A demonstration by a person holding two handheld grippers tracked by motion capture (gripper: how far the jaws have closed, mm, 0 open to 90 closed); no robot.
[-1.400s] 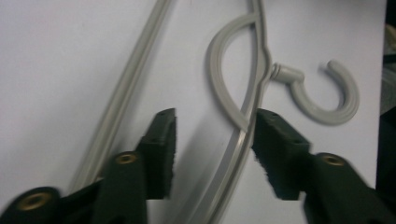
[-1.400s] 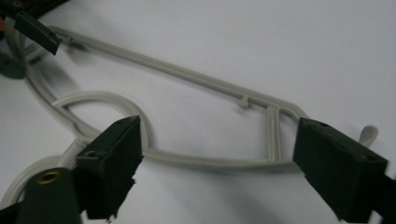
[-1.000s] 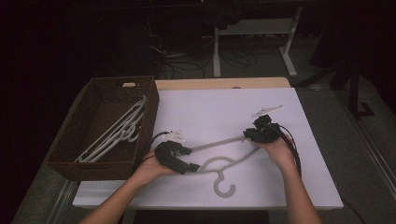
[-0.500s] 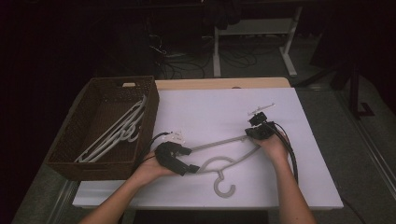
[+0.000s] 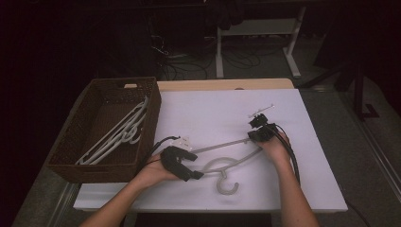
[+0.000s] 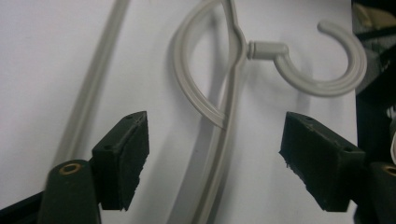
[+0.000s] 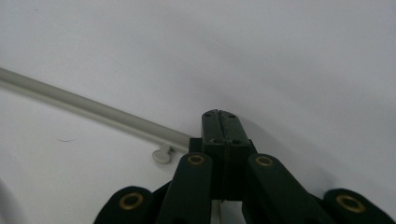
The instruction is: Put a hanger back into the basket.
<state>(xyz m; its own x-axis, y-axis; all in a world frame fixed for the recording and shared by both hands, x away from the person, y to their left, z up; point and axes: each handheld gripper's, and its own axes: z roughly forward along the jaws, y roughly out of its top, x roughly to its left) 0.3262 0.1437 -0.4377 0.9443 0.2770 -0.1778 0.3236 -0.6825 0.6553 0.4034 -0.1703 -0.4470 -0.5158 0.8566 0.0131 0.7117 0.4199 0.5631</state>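
on the white table (image 5: 198,109) seen from above, a pale plastic hanger (image 5: 227,163) lies between both grippers, beside a woven basket (image 5: 71,146) of hangers. left gripper (image 6: 212,158): jaws spread, just narrowing, astride its arm. right gripper (image 7: 219,122): jaws pressed together at the hanger's end, lower than before.

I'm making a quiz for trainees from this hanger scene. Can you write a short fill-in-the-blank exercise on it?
1. The grey hanger lies on the ____ table.
2. The left gripper has its jaws ____ over the hanger.
3. The right gripper has its jaws ____ at the hanger's end.
4. More hangers lie in the wicker ____.

Missing words: white; open; shut; basket
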